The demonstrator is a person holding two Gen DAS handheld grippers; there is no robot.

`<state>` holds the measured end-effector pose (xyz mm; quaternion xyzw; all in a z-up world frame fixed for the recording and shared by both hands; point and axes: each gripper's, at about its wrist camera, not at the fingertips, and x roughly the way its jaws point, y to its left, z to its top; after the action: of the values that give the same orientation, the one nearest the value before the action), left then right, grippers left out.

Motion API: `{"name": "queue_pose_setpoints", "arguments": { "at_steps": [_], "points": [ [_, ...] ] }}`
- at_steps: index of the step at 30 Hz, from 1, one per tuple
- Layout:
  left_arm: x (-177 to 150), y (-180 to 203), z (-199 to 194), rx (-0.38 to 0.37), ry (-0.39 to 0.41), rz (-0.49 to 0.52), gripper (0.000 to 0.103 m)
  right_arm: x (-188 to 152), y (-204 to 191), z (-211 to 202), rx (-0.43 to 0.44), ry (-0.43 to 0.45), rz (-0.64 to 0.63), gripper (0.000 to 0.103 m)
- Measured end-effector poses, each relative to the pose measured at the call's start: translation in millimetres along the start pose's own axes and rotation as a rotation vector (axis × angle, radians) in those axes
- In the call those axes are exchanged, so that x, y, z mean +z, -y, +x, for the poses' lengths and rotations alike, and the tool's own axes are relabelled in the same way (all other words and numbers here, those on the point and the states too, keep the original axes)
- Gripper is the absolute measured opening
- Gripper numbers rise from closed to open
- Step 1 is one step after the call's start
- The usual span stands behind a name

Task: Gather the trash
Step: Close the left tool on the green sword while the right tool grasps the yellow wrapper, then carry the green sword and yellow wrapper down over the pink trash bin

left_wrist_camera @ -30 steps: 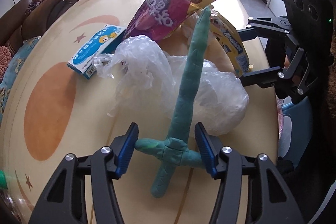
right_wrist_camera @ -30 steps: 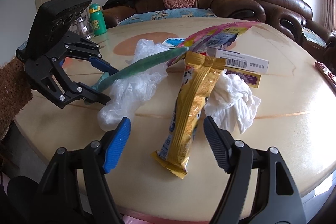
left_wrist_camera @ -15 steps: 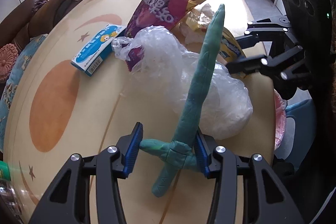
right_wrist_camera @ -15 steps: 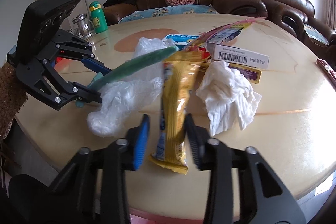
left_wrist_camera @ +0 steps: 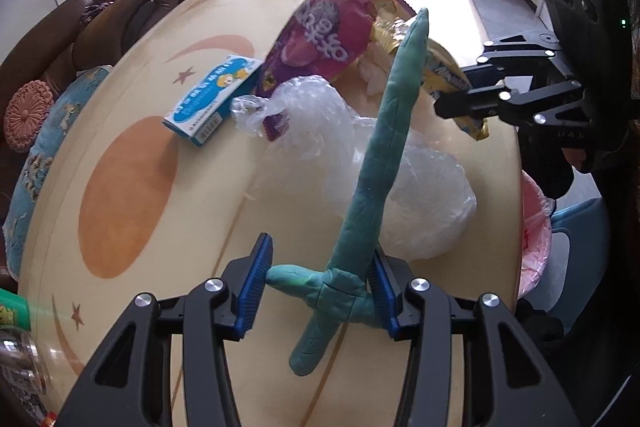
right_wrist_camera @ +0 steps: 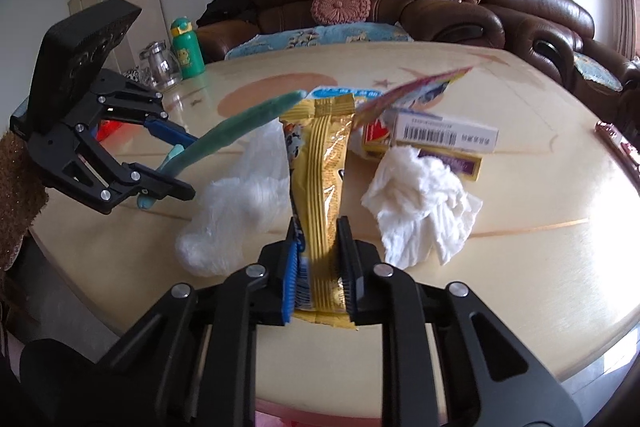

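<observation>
On the evidence here the collecting is barely begun: nearly all the litter lies on the table (right_wrist_camera: 520, 267).

Going left to right in the right wrist view, the left gripper (right_wrist_camera: 182, 167) sits over the near left edge, angled steeply down. Its jaws are closed on the crossguard of a green toy sword (left_wrist_camera: 384, 155), whose blade slants up over a crumpled clear plastic bag (right_wrist_camera: 236, 211).

At the middle of the near edge the right gripper (right_wrist_camera: 318, 267) reaches forward at a shallow downward slant. Its jaws have just been closing and now pinch the lower end of a yellow snack wrapper (right_wrist_camera: 320, 171).

Just right of it lies a crumpled white tissue (right_wrist_camera: 420, 195), with two flat boxes (right_wrist_camera: 444, 135) and a purple snack bag (left_wrist_camera: 324, 39) behind. Further in lies a blue box (left_wrist_camera: 212, 95).

A pink-lined bin (left_wrist_camera: 534, 239) shows past the near edge; whether it holds anything cannot be told.
</observation>
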<state>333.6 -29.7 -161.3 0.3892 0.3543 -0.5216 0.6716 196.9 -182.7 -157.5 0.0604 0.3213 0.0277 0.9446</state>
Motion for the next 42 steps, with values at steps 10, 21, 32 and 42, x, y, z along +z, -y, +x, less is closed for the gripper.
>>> {"name": "queue_pose_setpoints", "arguments": {
  "at_steps": [10, 21, 32, 42],
  "points": [
    [9.2, 17.4, -32.5, 0.04, 0.023, 0.003, 0.046, 13.9, -0.4, -30.2, -0.014, 0.068, -0.015, 0.019],
    [27.6, 64.9, -84.2, 0.072, 0.078, 0.033, 0.046, 32.5, 3.5, -95.5, -0.061, 0.159, -0.031, 0.019],
    [39.0, 132.6, -111.4, 0.06, 0.116, 0.029, 0.046, 29.0, 15.7, -170.1, -0.12, 0.215, -0.042, 0.019],
    [33.0, 190.3, -103.3, 0.001, 0.122, -0.012, 0.046, -3.5, 23.0, -202.8, -0.164, 0.155, -0.065, 0.019]
  ]
}}
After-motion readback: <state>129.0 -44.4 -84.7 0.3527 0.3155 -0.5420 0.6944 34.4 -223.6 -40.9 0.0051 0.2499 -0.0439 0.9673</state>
